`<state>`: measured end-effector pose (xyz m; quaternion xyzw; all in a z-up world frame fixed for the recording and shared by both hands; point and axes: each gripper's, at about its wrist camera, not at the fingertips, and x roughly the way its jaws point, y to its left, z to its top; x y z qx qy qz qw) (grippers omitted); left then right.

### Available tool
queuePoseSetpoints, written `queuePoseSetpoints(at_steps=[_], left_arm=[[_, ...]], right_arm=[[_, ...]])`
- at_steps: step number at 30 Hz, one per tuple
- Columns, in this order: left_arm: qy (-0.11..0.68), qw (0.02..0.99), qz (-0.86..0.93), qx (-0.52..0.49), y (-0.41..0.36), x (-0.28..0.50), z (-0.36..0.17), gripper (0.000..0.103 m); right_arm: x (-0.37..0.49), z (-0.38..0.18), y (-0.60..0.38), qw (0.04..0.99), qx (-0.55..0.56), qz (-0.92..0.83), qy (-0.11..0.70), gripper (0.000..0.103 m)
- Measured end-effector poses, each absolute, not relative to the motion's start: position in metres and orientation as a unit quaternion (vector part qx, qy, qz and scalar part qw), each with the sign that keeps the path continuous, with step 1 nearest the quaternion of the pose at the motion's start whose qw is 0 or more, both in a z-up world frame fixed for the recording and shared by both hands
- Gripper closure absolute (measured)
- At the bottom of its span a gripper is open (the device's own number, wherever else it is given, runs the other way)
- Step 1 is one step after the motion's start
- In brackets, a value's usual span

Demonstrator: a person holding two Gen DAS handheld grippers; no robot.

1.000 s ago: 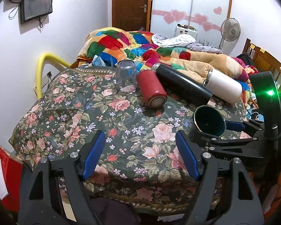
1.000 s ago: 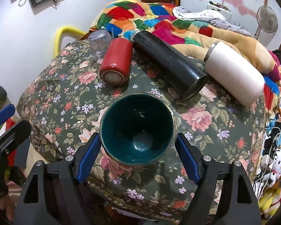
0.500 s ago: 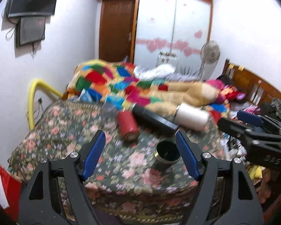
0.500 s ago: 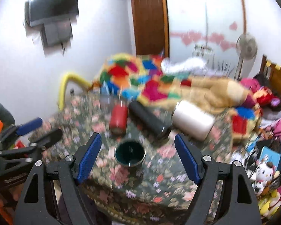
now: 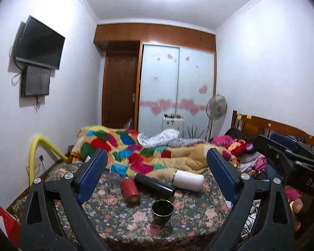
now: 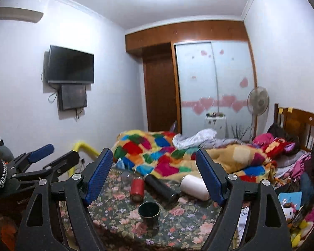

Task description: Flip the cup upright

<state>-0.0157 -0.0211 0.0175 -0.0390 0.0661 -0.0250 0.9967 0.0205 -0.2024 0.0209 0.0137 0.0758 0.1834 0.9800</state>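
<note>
A dark green cup (image 5: 162, 211) stands upright, mouth up, on the floral cloth (image 5: 119, 219) near its front edge; it also shows in the right wrist view (image 6: 149, 212). My left gripper (image 5: 156, 173) is open and empty, held well back from and above the cup. My right gripper (image 6: 153, 173) is open and empty too, equally far back. Each gripper shows at the edge of the other's view: the right one (image 5: 282, 146) and the left one (image 6: 48, 156).
Behind the cup lie a red bottle (image 5: 130, 190), a black flask (image 5: 153, 185), a white flask (image 5: 188, 179) and a clear glass (image 5: 113, 181). A patchwork quilt (image 5: 136, 152) covers the bed behind. A yellow rail (image 5: 41, 146) stands at left.
Both grippers have pulled up and far back from the table. The right gripper, which had the cup between its open fingers a second ago, now stands clear of it; the cup stays upright.
</note>
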Motion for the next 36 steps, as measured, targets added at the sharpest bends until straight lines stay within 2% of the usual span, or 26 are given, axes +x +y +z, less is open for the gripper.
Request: queuePoseSetpoints(at_steps=[1,3,6,36], left_arm=[[0.061,0.997,-0.021,-0.037,-0.022,-0.020,0.018,0.003],[0.053,0.998,-0.013,-0.035,-0.023,-0.028,0.018,0.000],[0.048,0.998,-0.006,-0.030,-0.024,-0.032,0.016,0.000],[0.071,0.997,0.003,-0.033,-0.022,-0.032,0.005,0.000]], right_arm=[[0.018,0.021,-0.202,0.981,0.014,0.180,0.072,0.020],[0.015,0.018,-0.201,0.982,0.015,0.173,0.068,0.010],[0.013,0.014,-0.200,0.985,0.012,0.158,0.062,0.000],[0.000,0.006,-0.209,0.984,0.008,0.159,0.084,0.000]])
